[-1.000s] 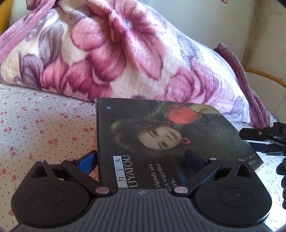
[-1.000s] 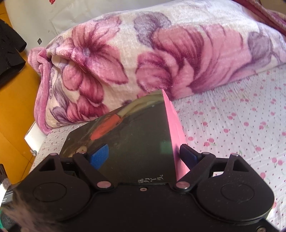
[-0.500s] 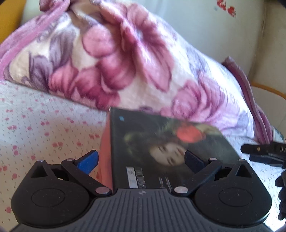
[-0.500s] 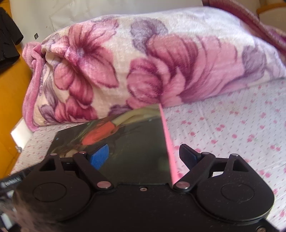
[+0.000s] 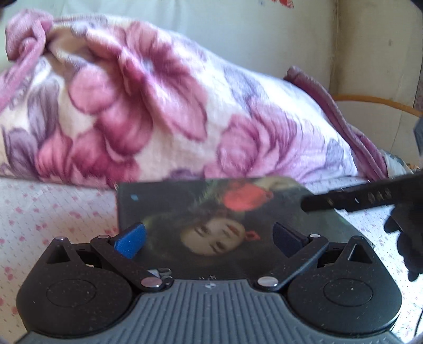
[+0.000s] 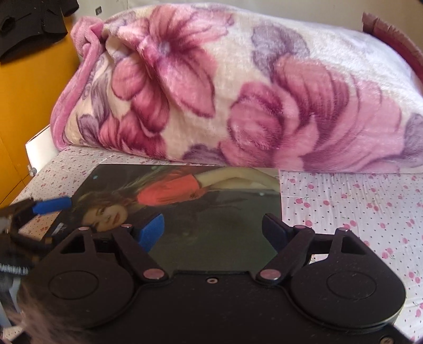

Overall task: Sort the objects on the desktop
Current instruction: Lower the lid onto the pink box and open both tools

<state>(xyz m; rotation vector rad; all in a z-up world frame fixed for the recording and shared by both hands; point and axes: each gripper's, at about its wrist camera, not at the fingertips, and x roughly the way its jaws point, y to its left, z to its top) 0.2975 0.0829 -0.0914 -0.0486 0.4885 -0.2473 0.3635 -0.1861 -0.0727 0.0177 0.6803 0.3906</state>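
A flat dark box (image 5: 211, 211) with a woman's portrait and a red garment printed on its lid lies on the spotted bed sheet (image 5: 53, 211). It also shows in the right wrist view (image 6: 211, 206). My left gripper (image 5: 208, 235) is open, its blue pads spread over the near part of the lid. My right gripper (image 6: 212, 230) is open too, its fingers spread above the lid's near edge. A finger of the right gripper (image 5: 357, 198) reaches over the box's right corner. The left gripper's blue pad (image 6: 50, 206) shows at the box's left edge.
A rolled pink and purple flowered blanket (image 5: 158, 111) lies right behind the box, also in the right wrist view (image 6: 238, 92). An orange cabinet side (image 6: 23, 105) stands at the left with a dark garment (image 6: 31, 21) hanging. A pale wall (image 5: 264, 34) is behind.
The box was tilted up on its pink edge between the two grippers and now lies flat on the sheet. Both grippers have pulled back a little above it.
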